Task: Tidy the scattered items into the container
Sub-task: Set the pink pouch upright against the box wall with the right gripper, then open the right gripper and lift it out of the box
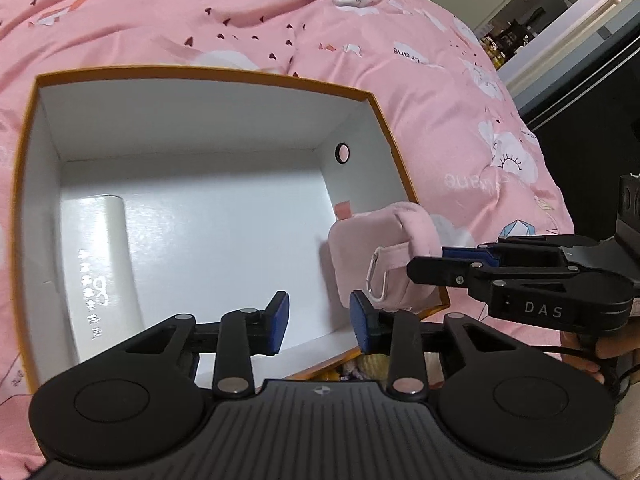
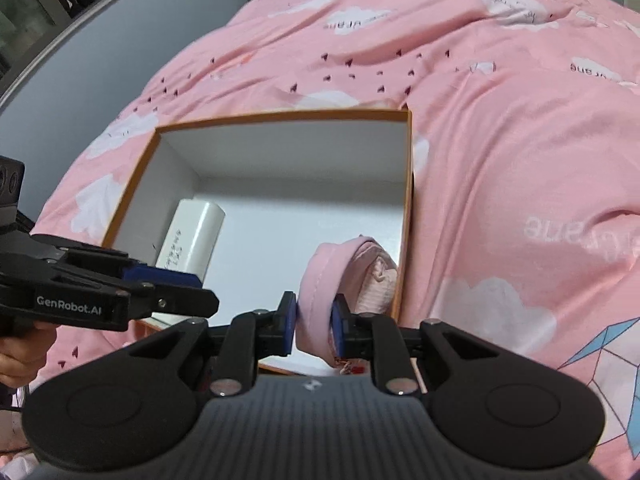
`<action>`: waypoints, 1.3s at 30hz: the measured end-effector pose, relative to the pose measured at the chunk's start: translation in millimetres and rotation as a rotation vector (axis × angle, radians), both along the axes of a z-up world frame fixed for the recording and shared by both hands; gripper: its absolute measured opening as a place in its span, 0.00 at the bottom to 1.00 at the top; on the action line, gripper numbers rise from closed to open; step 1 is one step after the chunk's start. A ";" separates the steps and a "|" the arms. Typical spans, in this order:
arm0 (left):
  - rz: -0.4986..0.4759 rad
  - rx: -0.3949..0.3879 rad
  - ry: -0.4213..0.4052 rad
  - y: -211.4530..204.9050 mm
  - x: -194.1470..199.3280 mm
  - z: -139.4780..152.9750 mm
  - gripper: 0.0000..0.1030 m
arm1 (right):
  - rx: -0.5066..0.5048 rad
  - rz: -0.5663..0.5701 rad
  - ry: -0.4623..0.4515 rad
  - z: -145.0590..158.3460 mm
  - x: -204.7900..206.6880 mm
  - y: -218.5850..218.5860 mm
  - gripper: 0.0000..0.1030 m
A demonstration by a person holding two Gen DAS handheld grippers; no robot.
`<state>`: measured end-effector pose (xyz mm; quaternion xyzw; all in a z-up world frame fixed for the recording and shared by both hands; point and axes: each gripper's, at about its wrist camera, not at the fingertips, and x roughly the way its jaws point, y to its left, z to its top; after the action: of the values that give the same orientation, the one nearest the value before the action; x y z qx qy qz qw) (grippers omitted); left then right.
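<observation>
Right now we have the right gripper (image 2: pixel 314 322) pinched on a fold of the soft pink pouch (image 2: pixel 340 276), its blue pads pressed into the fabric from both sides. Our left gripper (image 1: pixel 318 322) holds nothing — its jaws stand narrowly apart over the near wall of the box (image 1: pixel 224 74).

Taking the box as our landmark: the pouch hangs over its near right corner, partly inside and partly draped across the orange rim, with its silver carabiner (image 1: pixel 378 278) dangling on the inner side. Deeper in the box, along the left wall, a white cylindrical item (image 2: pixel 192 240) already lies flat on the floor. Beyond the box's far wall there is only the pink cloud-print quilt (image 2: pixel 500 140), rumpled into folds.

We judge the risk to be in the release. We hold only a fold of cloth, so the pouch could slip out early, or, if let go while it straddles the rim, it could tip outward onto the quilt. The carabiner might also catch on the rim. And the box sits on soft bedding — a nudge from either gripper could shift it.
</observation>
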<state>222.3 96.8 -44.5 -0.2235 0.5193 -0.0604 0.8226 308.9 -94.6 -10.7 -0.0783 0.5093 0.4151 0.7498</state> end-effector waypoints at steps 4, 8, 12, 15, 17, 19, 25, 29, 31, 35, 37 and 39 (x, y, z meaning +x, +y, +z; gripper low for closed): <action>-0.010 0.026 0.009 -6.2 5.5 -7.7 0.35 | -0.023 -0.015 0.054 -10.8 7.7 -3.6 0.20; -0.015 0.018 0.022 -7.1 7.2 -11.9 0.35 | -0.011 -0.037 0.110 -17.1 18.8 -8.4 0.20; -0.020 0.017 0.025 -7.2 6.6 -10.7 0.35 | 0.011 -0.026 0.133 -10.0 21.5 -10.2 0.20; -0.025 0.009 0.025 -8.0 7.6 -9.2 0.35 | -0.002 -0.012 0.132 -7.3 24.4 -7.4 0.20; -0.027 0.012 0.022 -9.5 7.5 -8.1 0.35 | -0.021 -0.018 0.151 -13.7 28.1 -6.2 0.21; -0.026 0.023 0.017 -11.3 6.0 -6.5 0.35 | -0.020 -0.027 0.163 -19.3 28.9 -6.3 0.21; -0.017 0.050 0.008 -10.6 -1.6 -1.6 0.35 | -0.022 -0.029 0.091 -15.3 17.2 -10.5 0.31; -0.023 0.043 0.004 -9.1 -3.1 6.4 0.35 | -0.012 -0.032 0.068 -5.8 14.7 -15.9 0.39; -0.019 0.012 -0.013 -5.9 -7.2 14.2 0.35 | 0.010 -0.044 0.038 6.8 12.8 -23.6 0.47; -0.018 0.072 -0.061 -4.4 -19.6 31.8 0.35 | 0.062 -0.031 -0.038 29.9 -3.9 -38.1 0.60; -0.020 0.103 -0.089 -3.7 -31.8 37.5 0.35 | 0.075 0.000 -0.097 34.2 -22.8 -41.7 0.67; -0.005 0.110 -0.098 -0.3 -47.5 38.6 0.35 | 0.084 0.024 -0.136 31.2 -44.0 -45.4 0.68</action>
<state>174.8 96.5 -5.8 -0.1733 0.4814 -0.0448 0.8580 264.9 -140.0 20.5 -0.0809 0.4384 0.4386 0.7803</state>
